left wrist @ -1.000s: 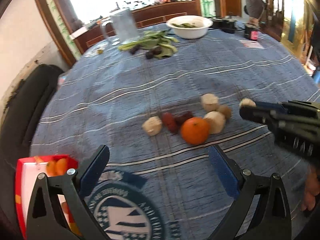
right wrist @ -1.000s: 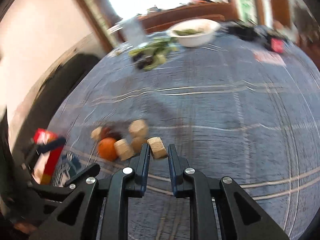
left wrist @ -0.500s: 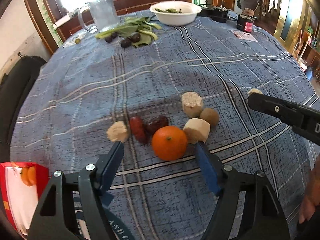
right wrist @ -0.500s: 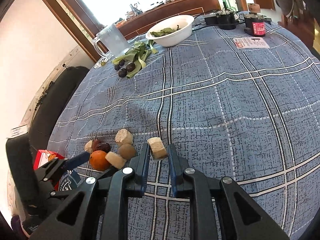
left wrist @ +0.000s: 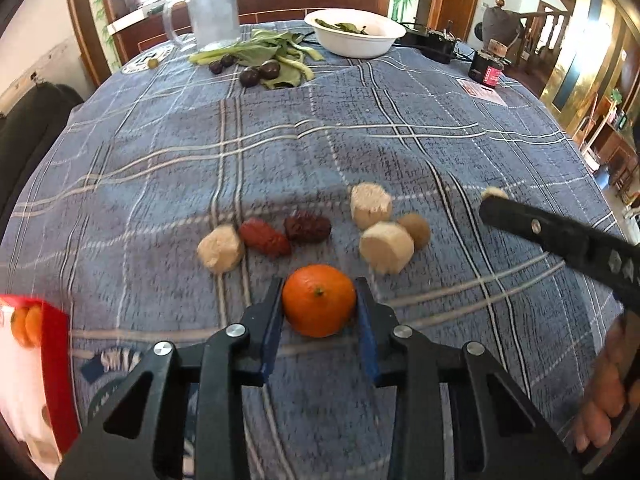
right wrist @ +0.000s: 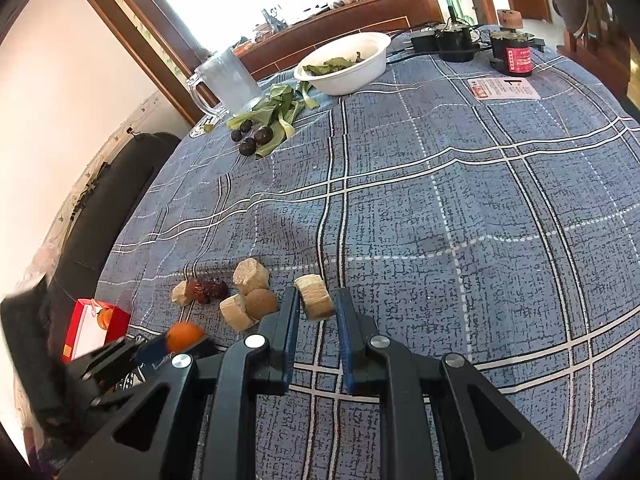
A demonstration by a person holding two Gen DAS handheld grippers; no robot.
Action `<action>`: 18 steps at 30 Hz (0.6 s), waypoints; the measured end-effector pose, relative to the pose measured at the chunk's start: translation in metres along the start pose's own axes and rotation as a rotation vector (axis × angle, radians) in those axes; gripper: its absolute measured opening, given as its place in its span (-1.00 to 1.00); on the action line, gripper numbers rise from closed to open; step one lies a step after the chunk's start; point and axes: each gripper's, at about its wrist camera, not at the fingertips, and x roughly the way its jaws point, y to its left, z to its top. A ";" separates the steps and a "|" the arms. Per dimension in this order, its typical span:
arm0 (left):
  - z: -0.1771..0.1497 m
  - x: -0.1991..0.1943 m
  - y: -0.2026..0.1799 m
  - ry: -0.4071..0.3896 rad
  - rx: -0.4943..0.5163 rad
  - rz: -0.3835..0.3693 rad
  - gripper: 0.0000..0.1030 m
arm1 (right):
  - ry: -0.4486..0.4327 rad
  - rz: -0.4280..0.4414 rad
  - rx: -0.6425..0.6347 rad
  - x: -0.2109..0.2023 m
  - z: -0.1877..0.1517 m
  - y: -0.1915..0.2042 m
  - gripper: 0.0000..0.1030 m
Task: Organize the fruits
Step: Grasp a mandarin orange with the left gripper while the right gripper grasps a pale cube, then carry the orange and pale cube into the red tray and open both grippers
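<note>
The left tongs are closed on the orange, one blue pad against each side of it, with the two dried red dates and three pale cut chunks just ahead of the tips. Whether the orange is off the blue checked tablecloth I cannot tell. The right tongs grip another pale chunk, which lies between their tips, to the right of the main heap. To do this well, I'd keep the squeeze on the orange gentle and centred, since a round fruit can roll out of flat pads, then lift straight up before swinging toward the red box at the near left of the left tongs.
</note>
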 end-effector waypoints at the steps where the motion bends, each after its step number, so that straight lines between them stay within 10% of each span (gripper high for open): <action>1: -0.004 -0.005 0.002 -0.001 -0.007 0.004 -0.31 | -0.002 -0.001 -0.003 0.000 0.000 0.001 -0.66; 18: -0.106 -0.142 0.098 -0.193 -0.177 0.056 -0.31 | -0.142 -0.171 -0.026 0.001 -0.002 -0.008 -0.66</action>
